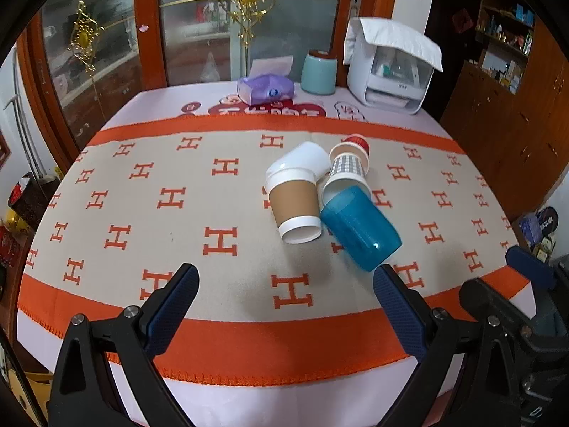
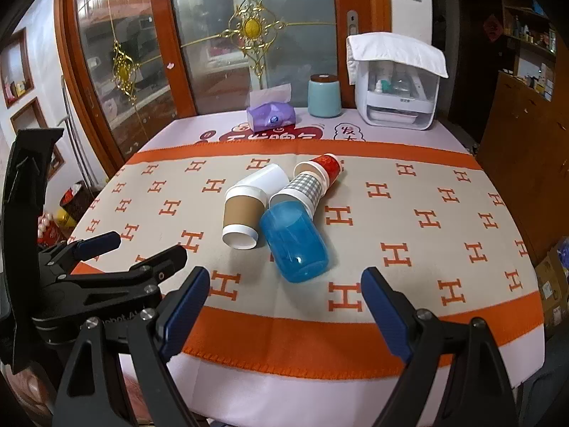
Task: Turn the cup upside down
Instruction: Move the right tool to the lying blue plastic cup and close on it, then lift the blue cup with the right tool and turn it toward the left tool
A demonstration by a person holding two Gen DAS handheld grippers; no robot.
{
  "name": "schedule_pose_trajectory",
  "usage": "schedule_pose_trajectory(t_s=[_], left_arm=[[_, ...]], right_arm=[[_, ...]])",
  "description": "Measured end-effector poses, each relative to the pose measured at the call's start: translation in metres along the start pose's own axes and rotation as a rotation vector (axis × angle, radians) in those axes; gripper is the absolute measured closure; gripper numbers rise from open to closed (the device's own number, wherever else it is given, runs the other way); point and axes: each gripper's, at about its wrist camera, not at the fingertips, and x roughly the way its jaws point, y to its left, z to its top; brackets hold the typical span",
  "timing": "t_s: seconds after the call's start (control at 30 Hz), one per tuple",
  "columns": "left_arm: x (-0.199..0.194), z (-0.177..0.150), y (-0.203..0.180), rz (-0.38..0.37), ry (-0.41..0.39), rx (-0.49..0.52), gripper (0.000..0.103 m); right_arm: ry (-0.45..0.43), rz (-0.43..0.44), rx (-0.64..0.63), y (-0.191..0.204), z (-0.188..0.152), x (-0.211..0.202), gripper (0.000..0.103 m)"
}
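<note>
Five cups lying in a tight cluster mid-table on the patterned cloth (image 2: 409, 213) — blue plastic cup (image 2: 294, 245) nearest, brown-sleeved paper cup (image 2: 242, 219) touching it on the left, white cup (image 2: 267, 177), checked cup (image 2: 300, 190) and red cup (image 2: 325, 165) packed behind. Both grippers hanging at the near edge, well short of the pile: left gripper (image 1: 286, 290) with fingers spread wide and empty, right gripper (image 2: 284, 291) likewise released, holding nothing.

Risks, as a guess: nudging one cup and sending its neighbours rolling; crushing thin paper walls; catching two cups in one pinch.

Hard to tell which cup is meant. Red cup mostly hidden behind the checked one — nesting unclear.
</note>
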Motion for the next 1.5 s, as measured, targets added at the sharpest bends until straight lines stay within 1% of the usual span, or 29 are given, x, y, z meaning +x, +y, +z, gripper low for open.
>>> schedule_pose_trajectory(t_s=[0.1,0.17,0.23,0.3,0.37,0.47,0.57,0.6,0.67,0.7,0.73,0.83,1.0,1.07,1.1,1.17,1.3,1.37,1.5], left_arm=[[0.013,0.005,0.001,0.028,0.033,0.022,0.005],[0.023,0.008,0.004,0.022,0.044,0.02,0.005],[0.031,0.012,0.009,0.019,0.047,0.006,0.005],[0.041,0.016,0.016,0.033,0.055,-0.006,0.004],[0.055,0.019,0.023,0.051,0.075,-0.023,0.004],[0.074,0.02,0.034,0.069,0.113,-0.05,0.004],[0.09,0.017,0.045,0.066,0.152,-0.089,0.004],[0.095,0.016,0.049,0.06,0.167,-0.102,0.004],[0.104,0.013,0.054,0.042,0.2,-0.126,0.004],[0.107,0.011,0.056,0.039,0.209,-0.134,0.004],[0.109,0.009,0.057,0.037,0.216,-0.138,0.004],[0.114,0.004,0.058,0.034,0.229,-0.137,0.004],[0.115,0.001,0.054,0.031,0.234,-0.121,0.004],[0.115,0.0,0.051,0.027,0.24,-0.116,0.004],[0.116,0.0,0.051,0.024,0.242,-0.116,0.004],[0.117,-0.001,0.05,0.021,0.245,-0.113,0.004],[0.116,-0.003,0.048,0.016,0.25,-0.111,0.004],[0.113,-0.003,0.047,0.02,0.244,-0.104,0.004],[0.106,-0.004,0.048,0.032,0.228,-0.085,0.004]], right_arm=[[0.026,0.0,-0.012,-0.002,0.009,0.013,0.016],[0.046,-0.001,-0.007,-0.006,0.017,0.026,0.016],[0.063,0.006,0.024,-0.014,0.024,0.041,0.016],[0.076,0.013,0.064,-0.023,0.032,0.057,0.016],[0.117,0.017,0.095,-0.033,0.04,0.08,0.016],[0.19,0.016,0.099,-0.04,0.048,0.114,0.016],[0.278,0.029,0.073,-0.04,0.049,0.146,0.016],[0.313,0.036,0.062,-0.039,0.048,0.158,0.016],[0.357,0.044,0.048,-0.038,0.046,0.174,0.016],[0.356,0.041,0.048,-0.039,0.045,0.179,0.016],[0.376,0.047,0.046,-0.038,0.045,0.186,0.016],[0.405,0.079,0.051,-0.038,0.046,0.198,0.016],[0.44,0.106,0.037,-0.031,0.047,0.209,0.017],[0.456,0.122,0.033,-0.028,0.045,0.211,0.028],[0.464,0.133,0.034,-0.027,0.044,0.211,0.028],[0.459,0.121,0.035,-0.025,0.044,0.209,0.029],[0.452,0.129,0.056,-0.024,0.039,0.2,0.031],[0.418,0.119,0.017,-0.02,0.039,0.189,0.031],[0.362,0.139,-0.14,-0.005,0.035,0.164,0.032]])
